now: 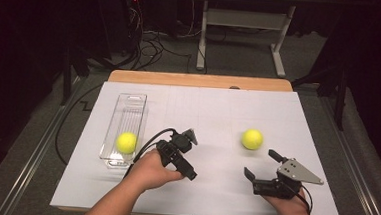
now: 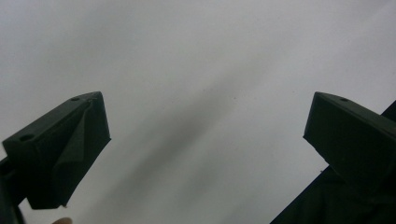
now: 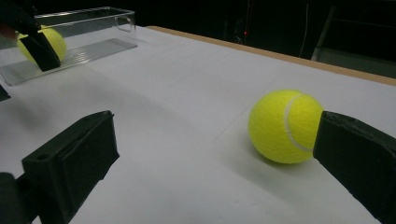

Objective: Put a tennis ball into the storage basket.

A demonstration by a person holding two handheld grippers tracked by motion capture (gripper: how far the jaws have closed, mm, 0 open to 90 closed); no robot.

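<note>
Reaching for the loose ball

My right tongs (image 1: 260, 165) gaped wide near the ball (image 1: 252, 139); I needed it centred. Left tongs (image 2: 205, 140) wide, empty.

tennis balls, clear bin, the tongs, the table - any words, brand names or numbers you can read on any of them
No readable text on any of them.
Tennis ball on the table: only a white curved seam shows, no brand print.
Tennis ball in the clear bin: too small to show any print.
Clear bin: no label visible.
Right tongs and left tongs: plain black jaws, no markings.
White table surface: no writing.
</note>
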